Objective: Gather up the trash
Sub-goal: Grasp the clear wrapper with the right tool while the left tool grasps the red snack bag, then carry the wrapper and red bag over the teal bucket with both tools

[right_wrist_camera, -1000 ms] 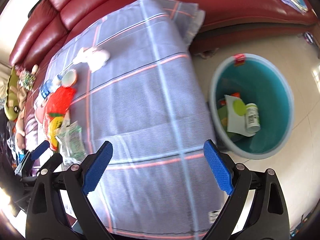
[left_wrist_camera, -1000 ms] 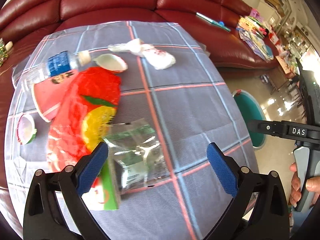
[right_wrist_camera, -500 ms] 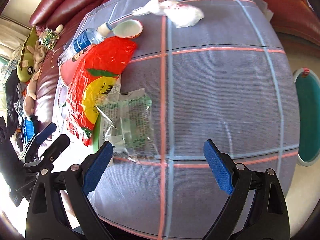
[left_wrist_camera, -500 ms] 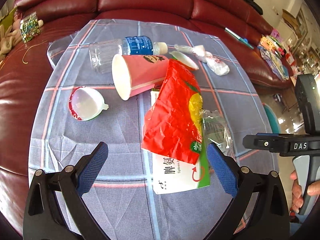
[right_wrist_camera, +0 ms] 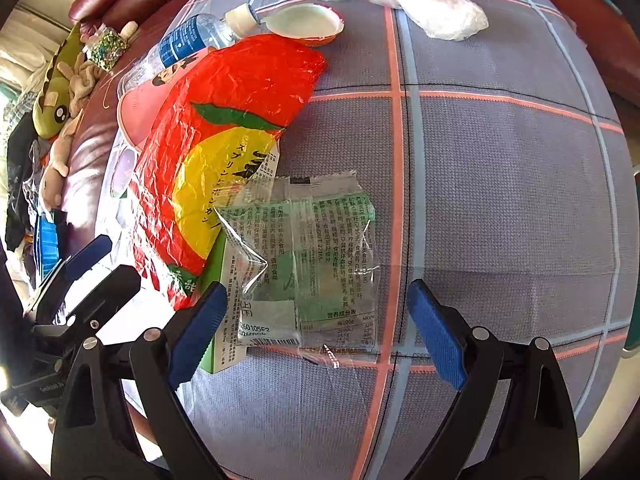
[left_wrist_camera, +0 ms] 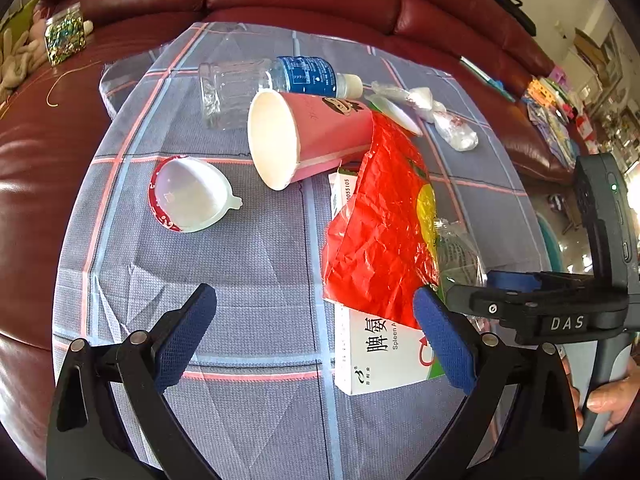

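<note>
While your right gripper (right_wrist_camera: 316, 320) hangs with its blue pads wide apart over the clear green-printed wrapper (right_wrist_camera: 316, 252), that wrapper is the piece of trash closest to being taken: it lies flat on the checked cloth (right_wrist_camera: 500, 200), just ahead of the gap between the pads and reaching into it at its near edge. To the left of that gap, partly under the wrapper's left edge, lies the medicine box (right_wrist_camera: 224, 320), and the crumpled red and yellow bag (right_wrist_camera: 224, 140) drapes over the box farther ahead and to the left. By my reading you are at the reach step, nothing gripped yet. The next move calls for you to lower the pads until they straddle a raised crease of the film, since a flat sheet gives little to pinch, and to keep the left pad off the box so you lift only one item. Your left gripper (left_wrist_camera: 316, 336) is also spread open and holds nothing; its right pad sits against the near corner of the bag (left_wrist_camera: 376, 232) above the box (left_wrist_camera: 380, 352), and bare cloth (left_wrist_camera: 248, 272) shows between its pads. Ahead of it and to the left lies a white jelly cup (left_wrist_camera: 192, 196) on its side; straight ahead a pink paper cup (left_wrist_camera: 304, 136) is tipped over with its mouth toward you, and beyond it lies a clear water bottle (left_wrist_camera: 276, 84). Both tools point forward and down at the cloth.
</note>
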Motion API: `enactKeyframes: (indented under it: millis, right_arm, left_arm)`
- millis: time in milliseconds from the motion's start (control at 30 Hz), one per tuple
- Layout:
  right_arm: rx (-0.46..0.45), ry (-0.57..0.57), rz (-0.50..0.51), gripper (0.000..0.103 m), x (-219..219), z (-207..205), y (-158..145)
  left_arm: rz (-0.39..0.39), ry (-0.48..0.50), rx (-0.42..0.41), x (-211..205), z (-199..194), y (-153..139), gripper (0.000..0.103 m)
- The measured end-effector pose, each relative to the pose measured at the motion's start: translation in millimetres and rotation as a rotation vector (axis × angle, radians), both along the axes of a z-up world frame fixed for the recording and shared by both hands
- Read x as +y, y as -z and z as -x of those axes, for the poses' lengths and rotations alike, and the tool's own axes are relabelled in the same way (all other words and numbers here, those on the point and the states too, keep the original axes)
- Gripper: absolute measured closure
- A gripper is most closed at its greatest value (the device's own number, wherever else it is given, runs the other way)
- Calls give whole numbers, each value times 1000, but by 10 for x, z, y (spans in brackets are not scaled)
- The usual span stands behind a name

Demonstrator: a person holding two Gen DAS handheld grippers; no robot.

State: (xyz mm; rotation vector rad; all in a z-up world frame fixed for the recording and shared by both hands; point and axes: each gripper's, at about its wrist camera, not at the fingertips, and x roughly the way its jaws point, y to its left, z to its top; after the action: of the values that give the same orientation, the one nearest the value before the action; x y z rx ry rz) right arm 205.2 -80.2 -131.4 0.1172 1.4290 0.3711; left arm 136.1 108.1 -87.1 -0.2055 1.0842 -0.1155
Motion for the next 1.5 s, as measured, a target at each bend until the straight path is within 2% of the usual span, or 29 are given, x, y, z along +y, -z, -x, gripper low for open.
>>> enactKeyframes:
  millis: [33,67,100,167,300,500,667,733,767,800,833,933,1000,1067,1100,1333,1500]
  right_arm:
    - [-14,-7,14,19,16,16,-3]
    - [-36,-19,38,36,38,32,-19]
    - [-57,-34,61,44,57,46,-41]
    - [-44,-38,32,44,47,52,-51]
    - [-71,-18,40,44,-73,57,-136]
    - [-89,41,35,44,-339,-7,-234]
    - [-81,64,22,44,-506,-25,-221]
    - [-77,71,15,44,-567,-14,-210]
    - [-76,73,11,44,-579,-21,-205]
    - [-75,74,8,44,-595,-14,-203]
    - [-75,75,4,44,-620,-12,-198]
    - [-74,79,-6,44,-653,-2,-190]
    - [-75,81,-13,44,-680,11,-195]
    - [-78,84,-19,44,-703,28,-202]
    - [-79,87,-23,44,-734,41,-210]
    - [-98,113,-48,44,-933,102,-316]
    - [-128,151,-63,44,-1148,149,-427]
  left_arm:
    - [0,1,0,-4,-6,0,4]
    - [-1,3,0,-14,-12,-2,4]
    - [-4,6,0,-25,-27,-3,4]
    - [-8,12,0,-61,-53,-9,4]
    - [-31,40,-5,-202,-139,-39,4]
    - [-117,107,-10,-500,-348,-5,4]
    - [-175,135,-45,-639,-418,41,4]
    - [-213,139,-61,-680,-403,50,10]
    - [-218,145,-60,-695,-398,59,22]
    - [-204,153,-53,-697,-393,66,29]
    - [-190,154,-56,-692,-379,58,33]
    - [-232,135,-87,-700,-323,-7,53]
    - [-228,118,-100,-667,-293,-69,76]
    - [-199,113,-101,-633,-278,-119,84]
    - [-197,111,-103,-628,-268,-137,86]
    - [-165,88,-148,-626,-121,-377,87]
    - [-127,132,-153,-784,-76,-518,87]
